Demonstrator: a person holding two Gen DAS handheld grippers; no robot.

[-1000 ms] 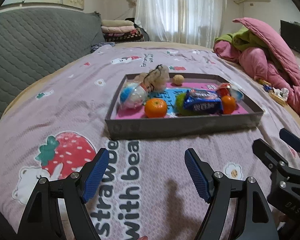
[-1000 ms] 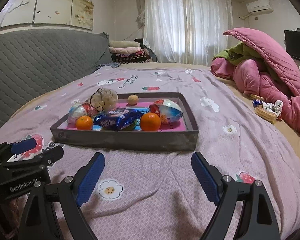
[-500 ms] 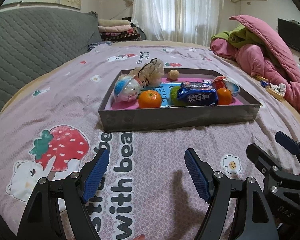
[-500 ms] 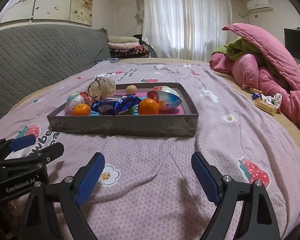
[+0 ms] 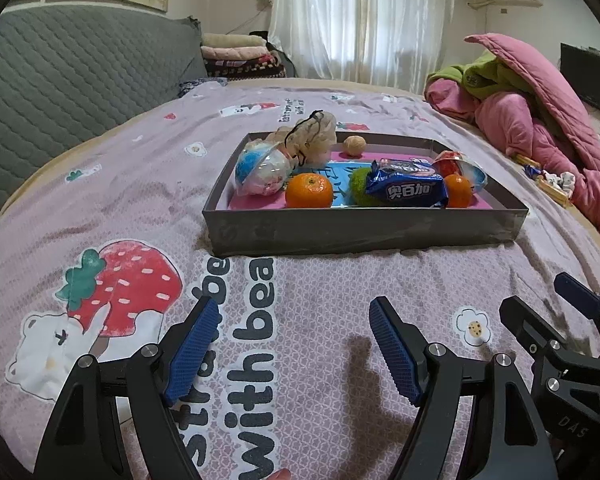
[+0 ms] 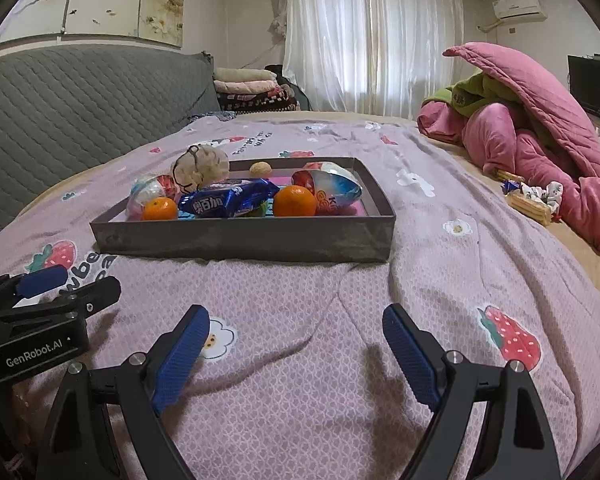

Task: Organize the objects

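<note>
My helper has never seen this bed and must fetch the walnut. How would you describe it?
On the pink printed bedspread sits a shallow grey tray. Look along its far wall, beside the beige plush toy: the walnut is the small, tan, wrinkled ball, far smaller and duller than the two oranges.

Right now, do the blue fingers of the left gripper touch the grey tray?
Apart. In the left wrist view the left gripper stands open, with a stretch of pink bedsheet between its fingers and the grey tray.

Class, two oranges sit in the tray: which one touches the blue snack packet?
The right-hand orange, tucked against the blue snack packet; the left orange stands clear.
</note>
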